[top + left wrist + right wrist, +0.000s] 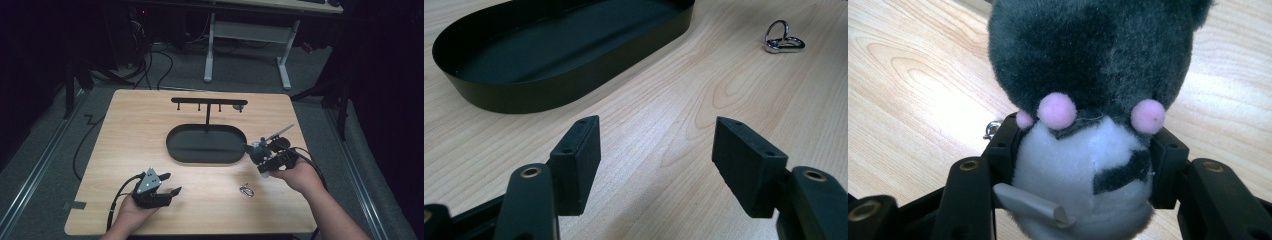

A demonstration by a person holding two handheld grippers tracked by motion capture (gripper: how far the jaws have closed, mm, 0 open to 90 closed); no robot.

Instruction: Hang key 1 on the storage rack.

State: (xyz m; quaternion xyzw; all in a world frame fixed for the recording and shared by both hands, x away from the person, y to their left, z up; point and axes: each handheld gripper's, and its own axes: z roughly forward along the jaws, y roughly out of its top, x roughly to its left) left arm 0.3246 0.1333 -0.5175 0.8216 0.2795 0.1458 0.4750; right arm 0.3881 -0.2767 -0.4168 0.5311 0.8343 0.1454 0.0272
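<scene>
A small grey and white plush toy (1088,100) with pink pom-poms sits squeezed between the jaws of my right gripper (1083,155). In the high view that gripper (260,152) holds the toy (258,148) just off the right end of the black oval tray (205,156). A black T-shaped hook stand (208,104) rises from the tray. My left gripper (167,185) rests near the table's front left, open, its jaws apart over bare wood (656,150). A silver metal ring clip (781,40) lies on the wood; in the high view the ring clip (246,190) is between the two hands.
The light wooden table (130,125) has its front edge close to both hands. The tray wall (554,85) stands ahead of the left gripper. Beyond the table, on the dark floor, are cables and a white desk frame (247,35).
</scene>
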